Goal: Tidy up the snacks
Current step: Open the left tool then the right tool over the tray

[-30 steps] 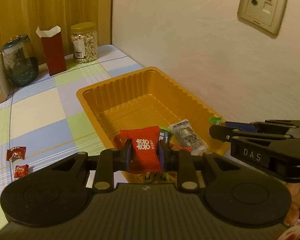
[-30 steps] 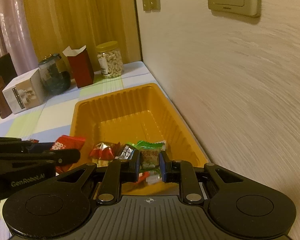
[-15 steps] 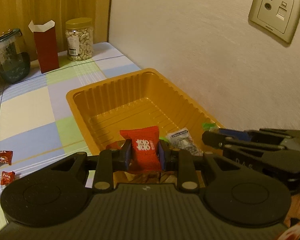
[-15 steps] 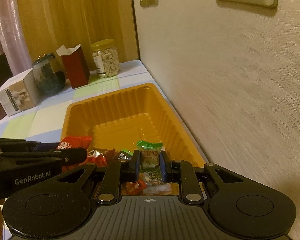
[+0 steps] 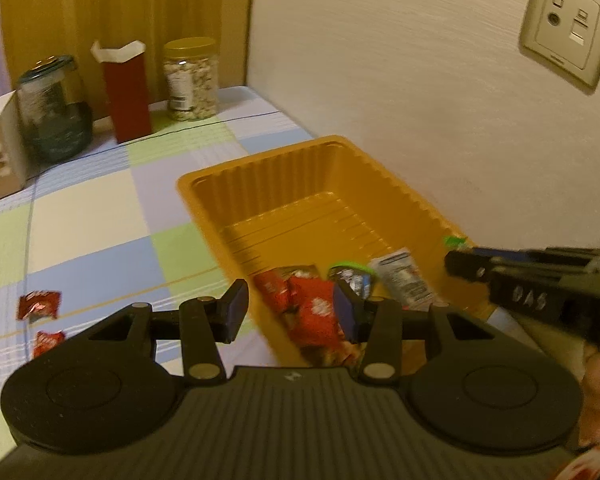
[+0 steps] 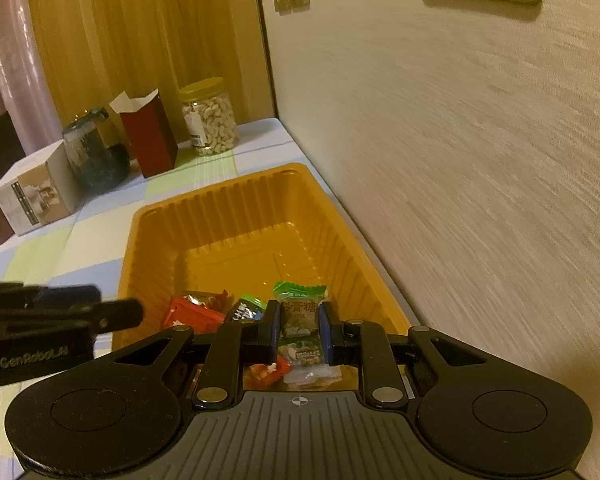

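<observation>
We hold our left gripper [image 5: 288,312] low in the left wrist view, over the near end of the ribbed orange plastic tray [image 5: 260,184], and its jaws are opening: the red foil snack packet [image 5: 314,314] sits between the pads but looks free of them, blurred, dropping onto the pile below. Our right gripper [image 6: 299,330] stays pinched on a green-topped candy packet [image 6: 300,306], low and centre in the right wrist view, above the same end of the tray.

What could go wrong from here, we judge, is mostly about where things land. The red packet is falling close to the tray's near wall, so it could catch the rim and slide out onto the checked tablecloth [image 5: 92,208]. The two grippers are close together at the bottom right of the left view, so a hasty release on the right might knock our tools together or flick the light wrappers about.

The tray holds several wrapped snacks bunched at its near end: red ones, a dark foil one with a green edge [image 5: 350,276], and a white printed sachet [image 5: 402,280]; its far half is bare. Two small red candies [image 5: 40,304] lie outside, at the left edge of the left view. At the upper left stands a clear lidded jar of nuts [image 5: 190,80].
</observation>
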